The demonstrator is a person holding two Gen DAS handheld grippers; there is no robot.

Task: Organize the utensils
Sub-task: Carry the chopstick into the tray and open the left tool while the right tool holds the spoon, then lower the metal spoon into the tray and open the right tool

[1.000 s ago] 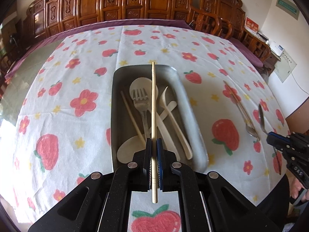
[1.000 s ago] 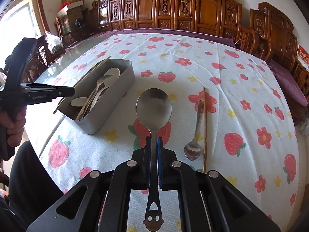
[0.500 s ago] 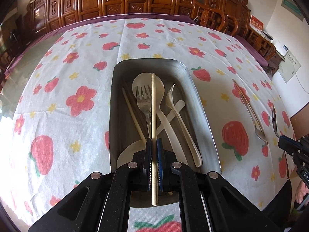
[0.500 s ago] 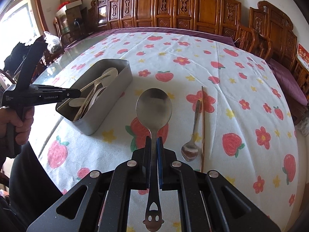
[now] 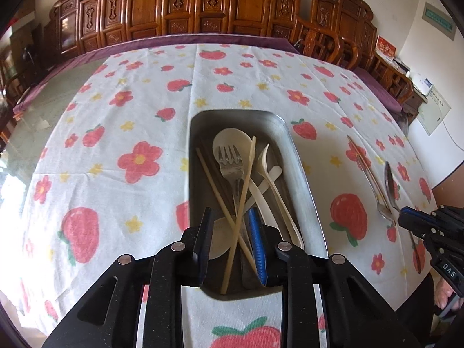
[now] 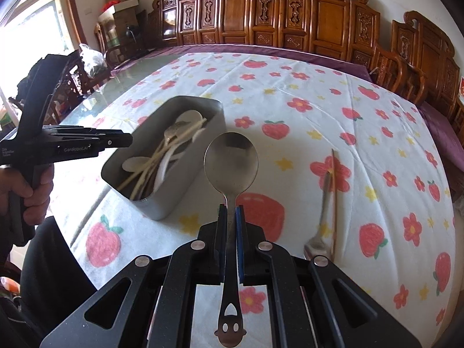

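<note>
A grey metal tray (image 5: 301,171) on the strawberry tablecloth holds a fork (image 5: 230,159), pale spoons and chopsticks. My left gripper (image 5: 232,226) is open over the tray's near end; a pale chopstick (image 5: 242,200) lies loose in the tray between its fingers, crossing another chopstick. My right gripper (image 6: 231,217) is shut on a large steel spoon (image 6: 231,162), held above the cloth to the right of the tray (image 6: 179,191). A small steel spoon (image 6: 320,220) and a brown chopstick (image 6: 334,203) lie on the cloth to the right.
Carved wooden chairs (image 6: 290,17) line the far side of the table. The cloth ends at bare glass tabletop (image 5: 37,110) on the left. The right gripper with its spoon also shows in the left wrist view (image 5: 429,226).
My left gripper has opened and let go of the pale chopstick, which now lies tilted in the tray. My right gripper has moved a little with the spoon still held.
</note>
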